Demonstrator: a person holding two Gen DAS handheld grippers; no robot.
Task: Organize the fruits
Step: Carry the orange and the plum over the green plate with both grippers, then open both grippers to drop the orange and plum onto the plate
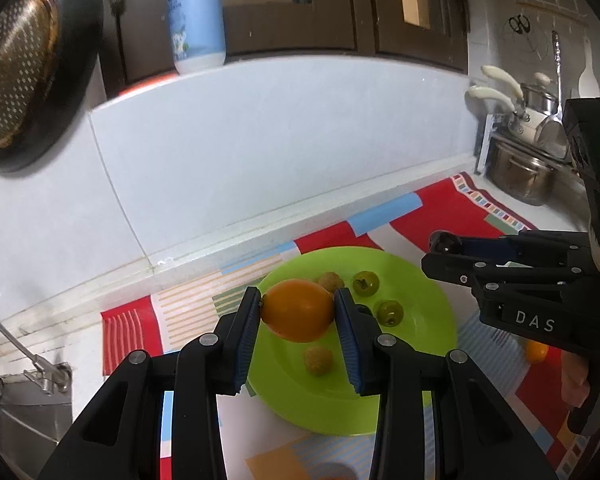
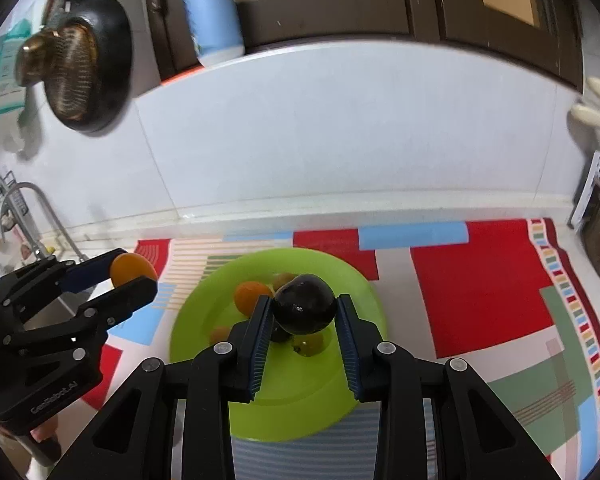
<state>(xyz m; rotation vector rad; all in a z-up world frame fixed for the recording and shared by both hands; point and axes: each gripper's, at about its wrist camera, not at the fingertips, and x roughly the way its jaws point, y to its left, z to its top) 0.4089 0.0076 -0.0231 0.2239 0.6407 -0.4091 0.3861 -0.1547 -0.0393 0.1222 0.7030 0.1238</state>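
1. The left gripper (image 1: 296,312) clamps a smooth, glossy orange fruit (image 1: 297,310) above the lime-green plate (image 1: 428,344).
2. The right gripper (image 2: 303,312) grips a shiny, round dark fruit (image 2: 305,304) over the same plate, which carries small greenish fruits (image 1: 390,312).

A plate (image 1: 432,312) is sitting on a mat (image 2: 480,280) covering the bench, holding small fruits (image 1: 390,312); a bottle (image 1: 196,16) is standing behind.

Blue bottle (image 1: 196,16) on the ledge; black colander (image 1: 28,68) hanging; pots (image 1: 520,172) racked.
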